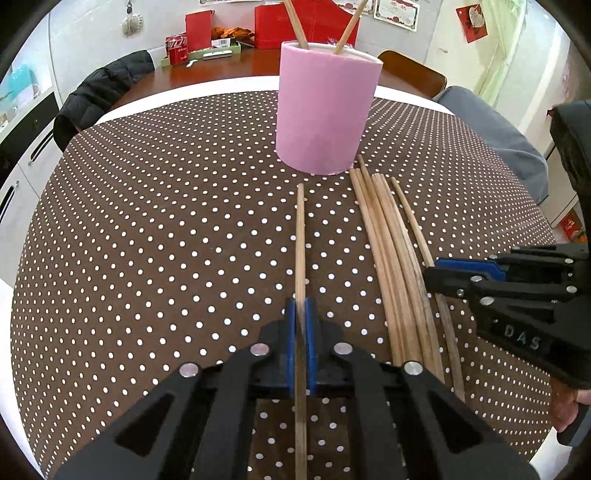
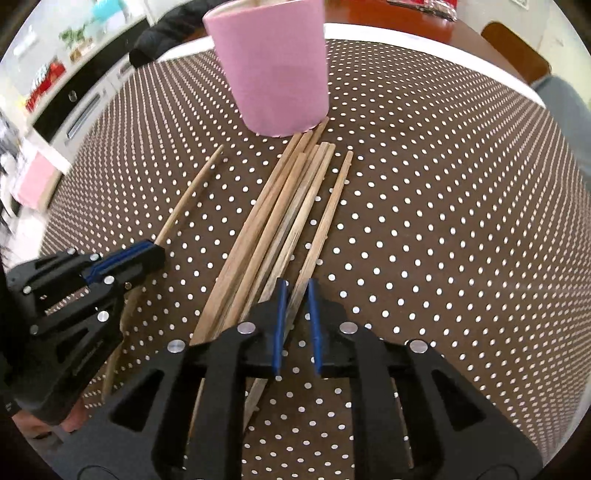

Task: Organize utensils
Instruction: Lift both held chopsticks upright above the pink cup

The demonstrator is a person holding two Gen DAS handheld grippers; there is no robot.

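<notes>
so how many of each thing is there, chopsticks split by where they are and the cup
pink cup: 1
chopsticks standing in the cup: 2
chopstick held in the left gripper: 1
loose chopsticks on the dotted cloth: at least 6; they overlap, so the exact number is unclear
total: at least 10

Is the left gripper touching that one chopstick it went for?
Touching. In the left wrist view, the left gripper's blue pads are pinched on both sides of the single chopstick, with no gap showing. The right wrist view shows that chopstick poking out past its tip.
</notes>
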